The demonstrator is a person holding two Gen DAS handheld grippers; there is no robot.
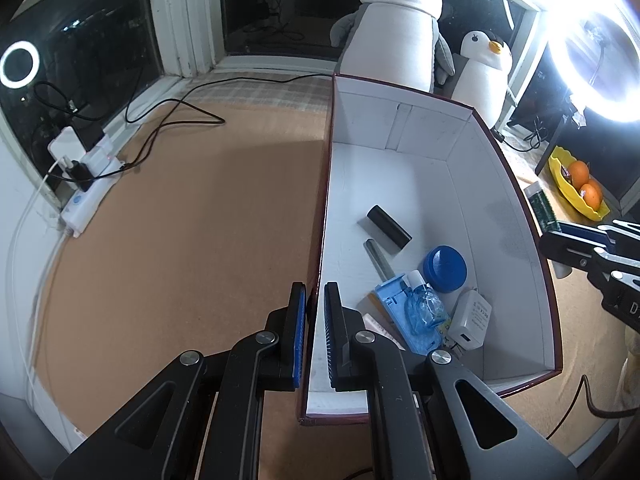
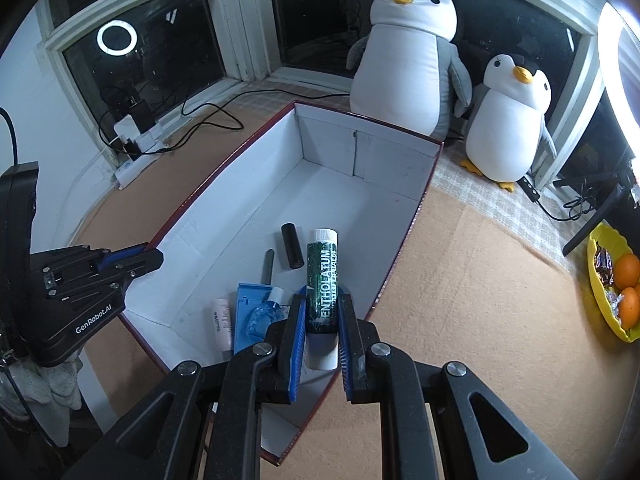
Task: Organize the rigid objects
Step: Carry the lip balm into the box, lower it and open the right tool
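Observation:
A white box with a dark red rim (image 1: 516,168) (image 2: 416,216) holds a black cylinder (image 1: 389,226) (image 2: 291,245), a grey pen (image 1: 378,258), a blue lid (image 1: 445,268), a blue case (image 1: 394,308) (image 2: 246,312), a clear blue bottle (image 1: 425,308), a white charger (image 1: 472,320) and a pink tube (image 2: 222,324). My left gripper (image 1: 315,300) is shut on the box's left wall. My right gripper (image 2: 321,308) is shut on a green Mentholatum lip balm stick (image 2: 321,280), held above the box's near right corner. The right gripper also shows in the left wrist view (image 1: 592,248).
Two plush penguins (image 2: 408,56) (image 2: 508,120) stand behind the box by the window. A power strip with chargers and cables (image 1: 86,176) lies at the left. A yellow bowl with oranges (image 2: 616,284) sits at the right. A bright ring light (image 1: 596,52) stands far right.

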